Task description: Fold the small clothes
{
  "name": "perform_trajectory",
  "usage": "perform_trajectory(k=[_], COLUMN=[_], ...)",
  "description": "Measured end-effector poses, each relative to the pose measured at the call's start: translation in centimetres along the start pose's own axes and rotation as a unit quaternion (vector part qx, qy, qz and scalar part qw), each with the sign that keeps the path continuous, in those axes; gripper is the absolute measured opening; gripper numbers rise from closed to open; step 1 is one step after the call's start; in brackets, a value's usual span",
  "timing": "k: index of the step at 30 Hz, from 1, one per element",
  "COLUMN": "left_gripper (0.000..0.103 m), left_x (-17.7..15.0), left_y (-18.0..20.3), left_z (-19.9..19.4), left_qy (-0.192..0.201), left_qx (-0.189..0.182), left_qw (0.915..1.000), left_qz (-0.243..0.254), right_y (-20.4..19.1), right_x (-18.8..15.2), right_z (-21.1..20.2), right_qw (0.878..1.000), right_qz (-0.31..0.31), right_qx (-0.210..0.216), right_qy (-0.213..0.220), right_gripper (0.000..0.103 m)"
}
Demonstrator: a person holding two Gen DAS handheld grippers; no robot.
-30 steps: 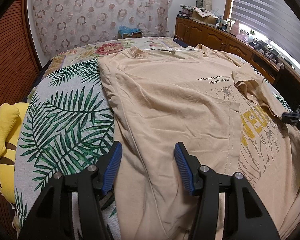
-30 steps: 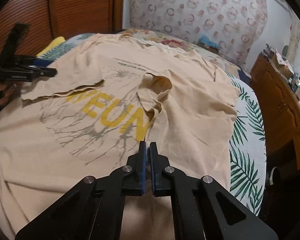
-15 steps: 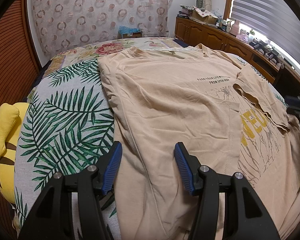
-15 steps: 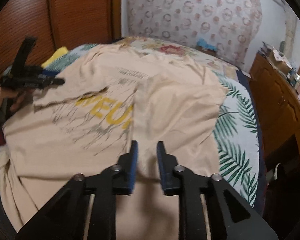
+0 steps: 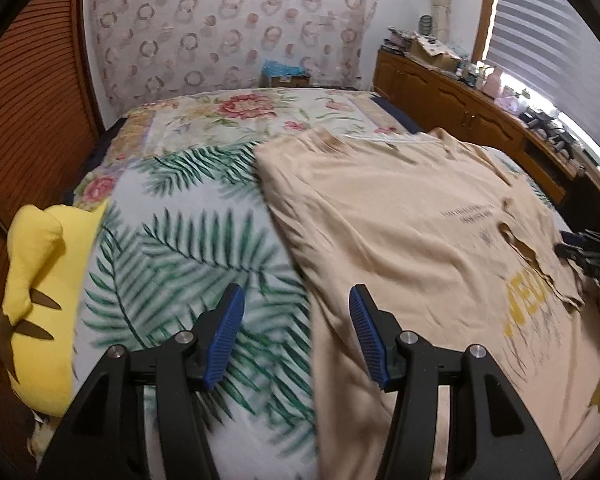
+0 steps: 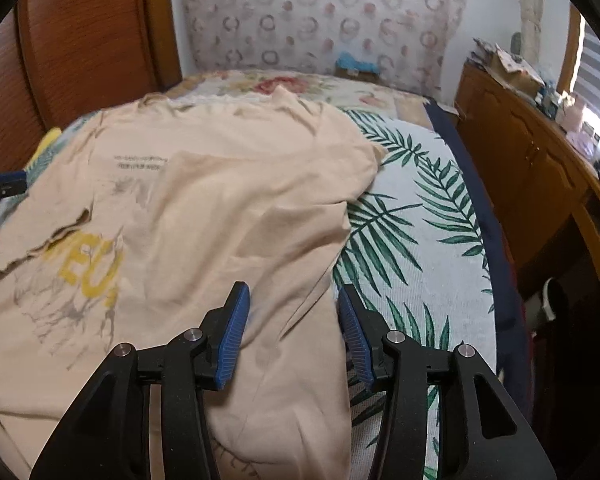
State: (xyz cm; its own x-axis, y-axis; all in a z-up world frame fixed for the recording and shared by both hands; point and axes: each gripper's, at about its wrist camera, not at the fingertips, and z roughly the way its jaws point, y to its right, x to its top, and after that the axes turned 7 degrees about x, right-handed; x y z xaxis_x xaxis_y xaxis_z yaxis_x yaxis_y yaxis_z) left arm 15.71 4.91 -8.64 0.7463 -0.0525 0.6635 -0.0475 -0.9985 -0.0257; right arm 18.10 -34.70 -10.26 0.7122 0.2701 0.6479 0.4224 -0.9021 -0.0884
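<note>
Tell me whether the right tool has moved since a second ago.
Yes. The right tool, jaws just opened and empty, has shifted right across the shirt to its edge, toward the palm-print bedspread.

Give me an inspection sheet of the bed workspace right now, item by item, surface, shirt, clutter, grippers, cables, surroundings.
Surface: bed cover with palm-leaf print, flowered at the far end.
Job's things: beige T-shirt lying flat, both side panels folded inward over the yellow lettering.
Clutter: yellow plush toy at the bed's edge; blue-topped box by the headboard.
Grippers: left gripper open over the shirt's edge, nothing between the pads; right gripper jaws have just been opening, pads clear of the cloth.
Cables: nothing seen.
Surroundings: wooden cabinet loaded with small items, window blinds, patterned curtain.
</note>
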Motion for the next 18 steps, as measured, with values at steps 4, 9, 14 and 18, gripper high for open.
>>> perform_trajectory(k=[4,9,14,18], left_gripper=[0.054,0.054,0.046,0.045], left_x=[1.9,3.3,4.4,5.3], left_y=[-0.5,-1.0,-0.4,0.4], left_z=[1.8,4.9,6.4,6.9], left_qy=[-0.004,-0.029,-0.034,-0.036], left_qx=[0.005,-0.009,-0.032,-0.056], left_qw=[1.0000,0.9992,0.9983,0.9974], left_qz=[-0.003,-0.027,-0.036,-0.029], right_y=[-0.1,-0.1,0.0,0.0], right_x=[-0.1,-0.4,-0.3,-0.3], right_z=[0.1,0.0,0.0,0.0], right_qw=[1.000,1.000,1.000,1.000], right_qz=[0.002,0.003,0.003,0.003], right_qx=[-0.006,-0.007,-0.007,-0.007], right_qy=[0.000,0.000,0.000,0.000], right_gripper=[0.051,0.052,0.053,0.053])
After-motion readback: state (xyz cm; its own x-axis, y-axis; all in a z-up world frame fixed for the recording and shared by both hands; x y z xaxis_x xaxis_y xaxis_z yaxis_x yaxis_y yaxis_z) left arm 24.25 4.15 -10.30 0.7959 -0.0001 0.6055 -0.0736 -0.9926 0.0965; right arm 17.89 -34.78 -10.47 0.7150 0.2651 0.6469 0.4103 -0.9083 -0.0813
